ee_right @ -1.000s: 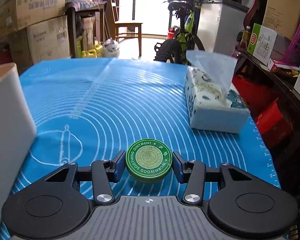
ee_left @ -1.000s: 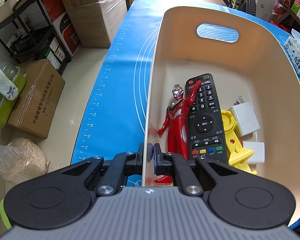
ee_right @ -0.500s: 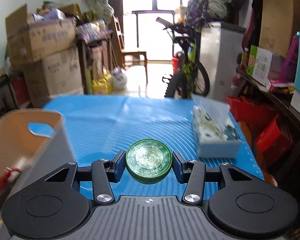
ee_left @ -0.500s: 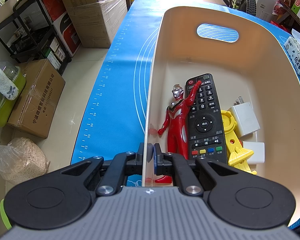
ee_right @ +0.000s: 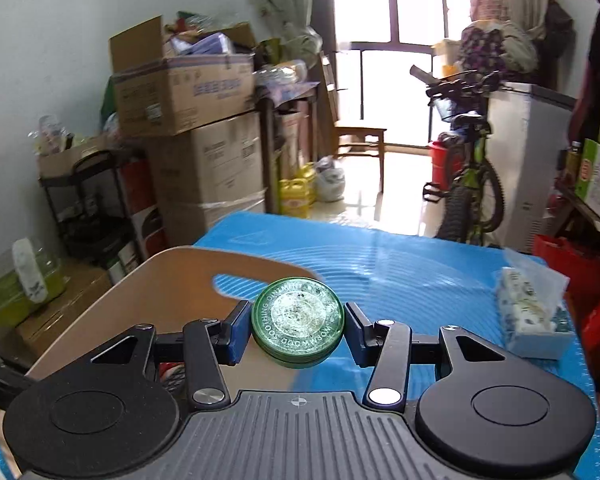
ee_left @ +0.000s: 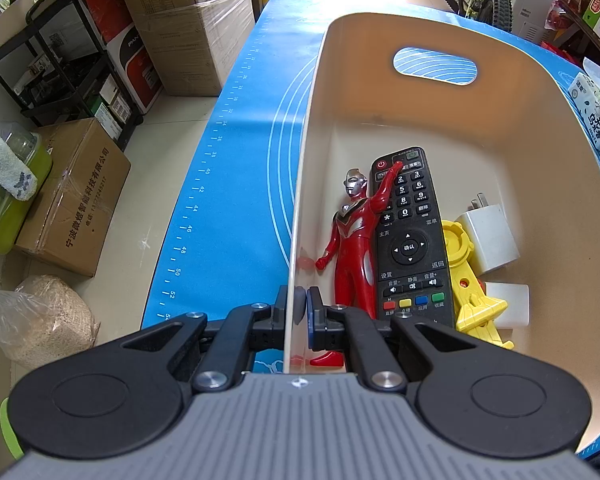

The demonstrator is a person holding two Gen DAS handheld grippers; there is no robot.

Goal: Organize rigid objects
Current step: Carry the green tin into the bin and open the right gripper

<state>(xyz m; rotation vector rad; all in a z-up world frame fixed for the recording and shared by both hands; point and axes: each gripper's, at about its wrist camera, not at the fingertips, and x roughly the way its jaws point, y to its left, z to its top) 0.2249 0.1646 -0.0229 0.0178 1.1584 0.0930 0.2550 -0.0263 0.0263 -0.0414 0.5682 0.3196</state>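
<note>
Our left gripper [ee_left: 298, 312] is pinched on the near left wall of the cream bin [ee_left: 540, 128], one finger outside the wall and one inside. The bin stands on the blue mat [ee_left: 236, 184] that covers the worktop. On the bin floor we see a red figure [ee_left: 350, 240] lying lengthwise along the left wall, with its raised arm reaching over the top corner of a black remote [ee_left: 410, 240] just beside it. To the right of the remote lies a yellow toy [ee_left: 468, 292], touching it, and beyond that a white plug adapter [ee_left: 488, 240] with its prongs pointing away from us, plus a second white block [ee_left: 508, 308] nearer to us.

Our right gripper [ee_right: 298, 330] is clamped on a round green ointment tin [ee_right: 298, 322], a finger pressing each side and the lid facing up. We hold the tin in the air, above the mat and just beside the bin's [ee_right: 172, 280] far right rim, near its handle slot. A tissue box [ee_right: 532, 320] sits on the mat to the right, well apart from the bin
</note>
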